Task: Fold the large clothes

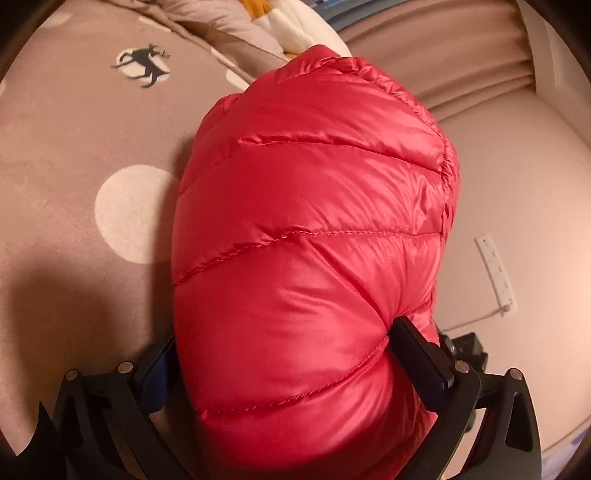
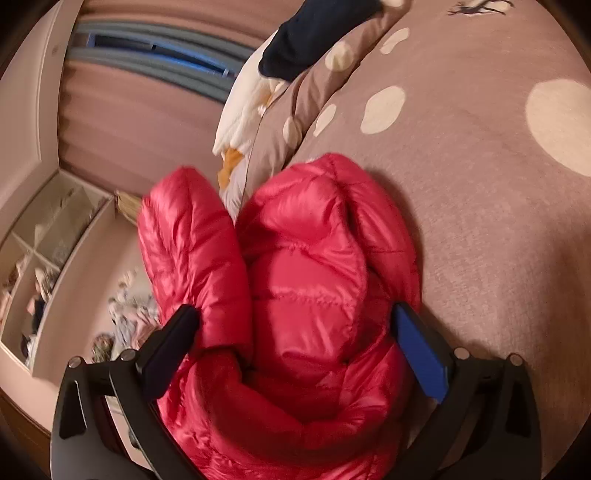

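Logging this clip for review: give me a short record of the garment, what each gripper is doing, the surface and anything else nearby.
garment: red puffer jacket, bunched up
left gripper: shut on the jacket, padding bulging between the fingers
right gripper: shut on the jacket
surface: brown bedspread with pale dots and a deer print
nearby: white and orange bedding, dark garment, power strip on the floor

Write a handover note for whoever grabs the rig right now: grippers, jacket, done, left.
Left gripper: clamped on a thick bunch of the red jacket.
Right gripper: clamped on another bunch of the jacket; a loose puffy part, maybe a sleeve, hangs on its left side.
Jacket: bundled, over the spotted bedspread near its edge; whether it rests on it is unclear.
Done: gathered only, no flat fold visible.
Left: lay it flat, tuck sleeves, fold.
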